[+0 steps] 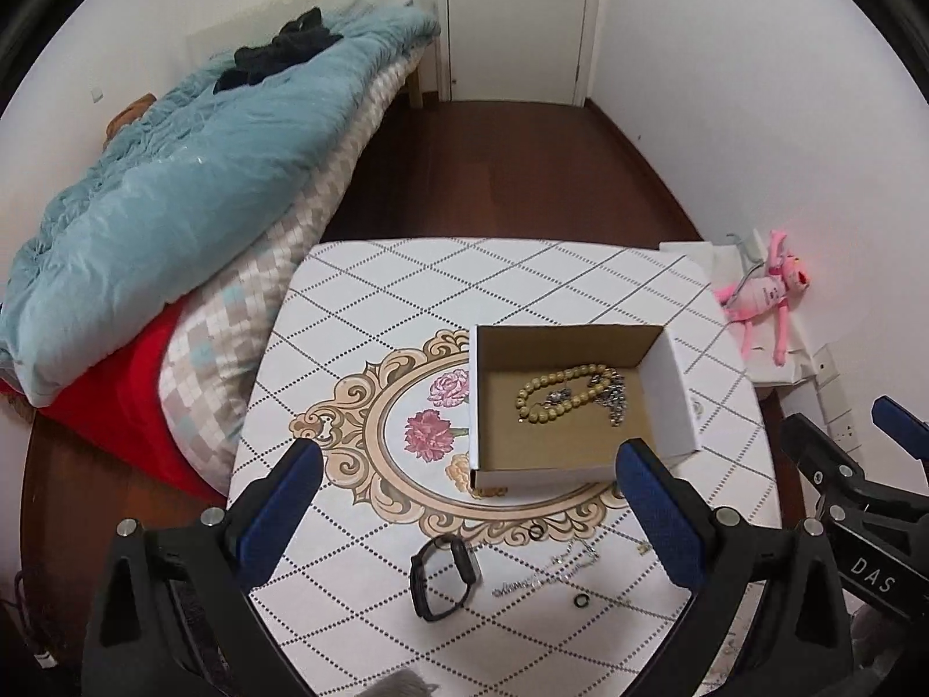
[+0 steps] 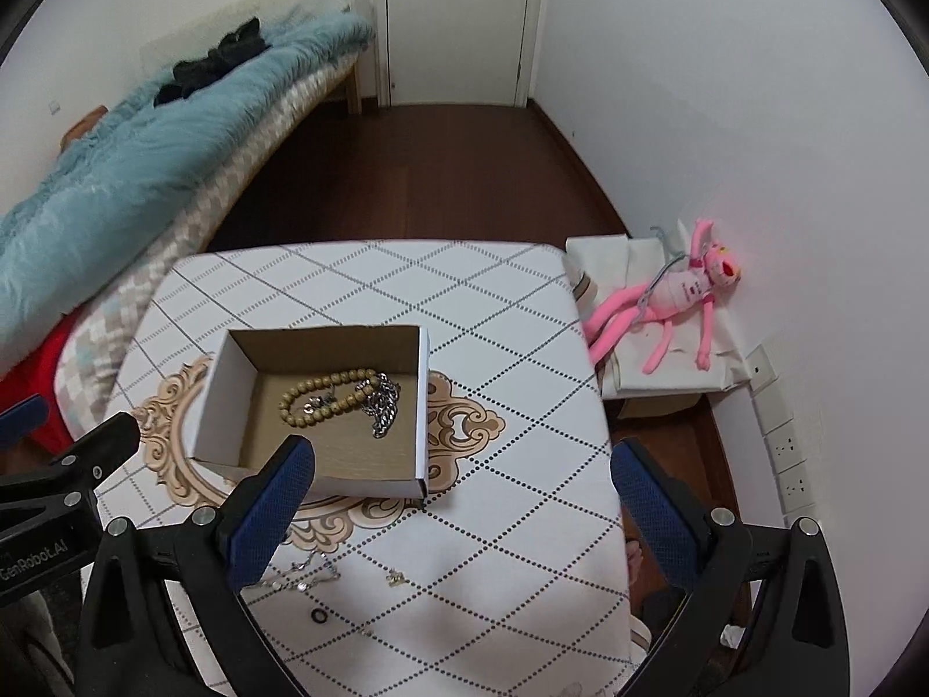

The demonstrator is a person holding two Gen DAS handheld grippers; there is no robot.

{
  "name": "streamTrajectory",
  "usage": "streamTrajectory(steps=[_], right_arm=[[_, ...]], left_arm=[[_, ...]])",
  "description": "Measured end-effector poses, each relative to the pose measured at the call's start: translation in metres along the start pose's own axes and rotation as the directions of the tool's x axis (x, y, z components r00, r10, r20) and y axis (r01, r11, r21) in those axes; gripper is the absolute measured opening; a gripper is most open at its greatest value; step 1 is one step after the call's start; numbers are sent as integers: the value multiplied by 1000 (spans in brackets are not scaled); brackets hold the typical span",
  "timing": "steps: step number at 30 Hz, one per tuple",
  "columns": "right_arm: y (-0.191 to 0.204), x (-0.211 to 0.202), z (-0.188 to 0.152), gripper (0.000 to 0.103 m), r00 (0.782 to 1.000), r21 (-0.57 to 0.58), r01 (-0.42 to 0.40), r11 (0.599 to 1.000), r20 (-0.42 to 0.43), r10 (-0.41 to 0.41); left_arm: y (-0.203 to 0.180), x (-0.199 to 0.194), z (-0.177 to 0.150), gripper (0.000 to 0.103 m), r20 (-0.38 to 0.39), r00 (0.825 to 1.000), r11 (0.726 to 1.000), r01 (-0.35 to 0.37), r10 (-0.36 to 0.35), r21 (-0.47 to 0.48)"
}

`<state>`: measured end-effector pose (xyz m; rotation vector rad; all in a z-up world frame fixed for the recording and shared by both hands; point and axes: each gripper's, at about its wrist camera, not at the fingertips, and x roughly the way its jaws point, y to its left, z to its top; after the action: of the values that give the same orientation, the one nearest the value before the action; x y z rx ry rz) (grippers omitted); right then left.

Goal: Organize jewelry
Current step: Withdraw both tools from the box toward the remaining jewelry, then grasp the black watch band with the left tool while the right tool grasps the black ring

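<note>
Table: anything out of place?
Yes. A black watch, a silver chain and two small black rings lie loose on the table, outside the cardboard box holding the beads.

Left wrist view: sits above the near edge of the bench (image 1: 406, 302), angled down and forward toward the door (image 1: 517, 17) at the far wall. Own blue-padded fingers (image 1: 278, 517) frame the lower corners; the cardboard box (image 1: 668, 395) lies right of centre, close ahead; the bed (image 1: 174, 186) fills the left.

Right wrist view: same height and heading, set further right. The box (image 2: 220, 401) falls left of centre; the pink plush toy (image 2: 679, 296) by the right wall shows large.

Shared: bench top, box, bed, door, floor, plush toy. Each view catches the other gripper at its side edge.
</note>
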<state>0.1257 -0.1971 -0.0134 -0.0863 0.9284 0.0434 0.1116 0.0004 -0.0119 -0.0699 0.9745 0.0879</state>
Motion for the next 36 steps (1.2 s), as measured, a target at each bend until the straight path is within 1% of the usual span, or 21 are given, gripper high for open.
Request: streamTrajectory(steps=[5,8,11,15,17,19,20,22,24,26,29,30,31,32,33,34,35,36], right_arm=[[-4,-33,-2,103,999,20,-18,1000,47,17],[-8,-47,-7,103,998,47,-38,998,46,36],[-8,-47,-21,103,998,68,-61,996,10,61],[-1,-18,-55,103,990,92,-109,990,-80,117],[3,-3,-70,99,983,99,-133,986,-117,144],[8,17,-89,84,973,109,-144,984,-166,161],[9,27,-98,82,968,120,-146,982,-188,167],[10,40,-111,75,962,140,-152,978,-204,179],[9,52,-120,70,958,155,-151,976,-219,183],[10,64,-128,67,955,168,-149,974,-233,186],[13,78,-134,65,952,178,-155,972,-237,195],[14,83,-135,65,950,180,-156,971,-241,197],[14,87,-137,65,948,188,-161,969,-243,205],[15,91,-137,65,947,195,-163,967,-245,209],[15,94,-138,65,945,200,-166,965,-246,214],[14,97,-139,64,944,205,-170,964,-246,219],[14,99,-139,64,944,214,-175,961,-242,225],[13,100,-140,64,945,220,-174,960,-238,226]], left_arm=[[2,-27,-4,103,29,999,1000,16,-16,-8],[6,-35,-9,103,28,1000,1000,-6,6,-6],[13,-30,-21,103,9,1000,1000,-27,27,-8],[31,-1,-52,103,-73,995,998,-66,63,-26],[40,18,-71,103,-116,990,996,-81,77,-32],[48,34,-86,102,-162,983,995,-90,82,-39],[52,43,-94,102,-180,980,995,-89,80,-45],[59,60,-107,102,-218,974,995,-80,65,-61],[66,74,-115,97,-236,970,995,-68,48,-77],[70,84,-119,94,-249,968,994,-56,32,-91],[71,99,-119,94,-249,969,995,-20,-5,-97],[70,103,-119,92,-251,968,996,-14,-9,-93],[68,108,-118,87,-253,967,996,-4,-18,-89],[68,111,-117,76,-260,965,996,3,-25,-85],[67,116,-115,70,-267,963,996,10,-32,-84],[64,120,-115,69,-273,961,996,20,-41,-82],[62,124,-115,64,-274,961,997,26,-47,-77],[60,126,-116,49,-272,961,997,32,-50,-71]])
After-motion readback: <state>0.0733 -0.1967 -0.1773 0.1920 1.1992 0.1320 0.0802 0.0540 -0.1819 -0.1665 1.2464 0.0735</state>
